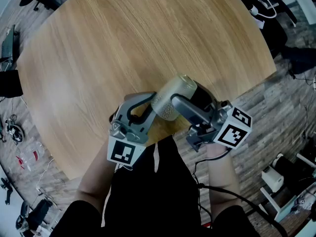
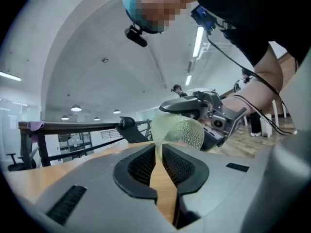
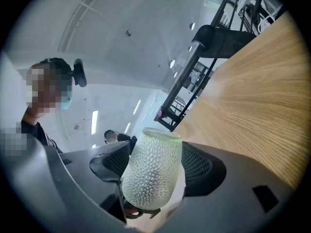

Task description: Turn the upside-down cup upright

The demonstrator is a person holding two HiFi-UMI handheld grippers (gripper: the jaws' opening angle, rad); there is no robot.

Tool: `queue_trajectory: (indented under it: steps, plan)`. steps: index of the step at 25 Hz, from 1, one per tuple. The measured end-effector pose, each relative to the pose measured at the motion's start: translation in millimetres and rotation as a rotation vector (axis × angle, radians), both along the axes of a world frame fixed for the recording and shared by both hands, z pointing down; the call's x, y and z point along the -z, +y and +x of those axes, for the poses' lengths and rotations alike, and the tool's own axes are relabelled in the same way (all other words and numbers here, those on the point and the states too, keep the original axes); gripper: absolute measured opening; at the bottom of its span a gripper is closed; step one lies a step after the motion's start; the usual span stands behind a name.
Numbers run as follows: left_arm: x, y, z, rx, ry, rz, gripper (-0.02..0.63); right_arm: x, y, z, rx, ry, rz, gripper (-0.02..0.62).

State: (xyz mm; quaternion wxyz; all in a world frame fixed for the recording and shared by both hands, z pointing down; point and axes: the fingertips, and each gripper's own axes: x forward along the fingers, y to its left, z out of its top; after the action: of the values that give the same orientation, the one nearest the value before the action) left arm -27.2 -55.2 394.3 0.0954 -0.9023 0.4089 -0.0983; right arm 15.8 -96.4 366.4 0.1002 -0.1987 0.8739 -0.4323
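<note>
A translucent pale-green cup (image 1: pixel 174 97) with a dotted surface hangs tilted above the round wooden table (image 1: pixel 123 43), near its front edge. My right gripper (image 1: pixel 178 102) grips the cup's body from the right, its pads (image 3: pixel 197 166) pressed on both sides of the cup (image 3: pixel 150 174). My left gripper (image 1: pixel 150 107) comes in from the left. In the left gripper view the thin wall of the cup (image 2: pixel 180 130) at its rim sits pinched between the narrow-set jaws of the left gripper (image 2: pixel 159 157). The right gripper (image 2: pixel 204 110) shows just behind the cup there.
The tabletop (image 3: pixel 252 106) stretches away beyond the cup. Around the table on the wood-look floor lie cables (image 1: pixel 266 6), small items (image 1: pixel 15 132) at the left and white equipment (image 1: pixel 274 179) at the lower right. The person's dark-clothed body (image 1: pixel 148 191) stands against the front edge.
</note>
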Motion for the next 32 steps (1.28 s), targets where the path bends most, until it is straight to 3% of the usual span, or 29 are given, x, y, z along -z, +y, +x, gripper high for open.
queue_trajectory:
  steps: [5, 10, 17, 21, 24, 32]
  plan:
    - [-0.7, -4.3, -10.1, 0.053, 0.105, -0.053, 0.021, -3.4, 3.2, -2.6, 0.002, 0.018, 0.001, 0.301]
    - [-4.7, -2.5, -9.8, 0.06, 0.148, -0.102, 0.021, -4.4, 3.5, -1.4, -0.014, 0.019, -0.003, 0.301]
    - [-3.3, -4.0, -14.6, 0.083, 0.183, -0.104, 0.021, 0.2, -7.0, 11.0, -0.07, 0.032, 0.014, 0.301]
    - [-5.6, -7.1, -20.7, 0.092, 0.195, -0.14, 0.021, 0.9, -13.2, 21.9, -0.111, 0.105, 0.073, 0.301]
    - [-12.8, -8.5, -23.1, 0.076, 0.207, -0.217, 0.021, -2.8, -11.9, 24.7, -0.124, 0.208, 0.158, 0.301]
    - [-23.0, -8.2, -18.4, 0.017, 0.084, -0.379, 0.021, -14.7, 1.6, 26.6, -0.115, 0.364, 0.295, 0.301]
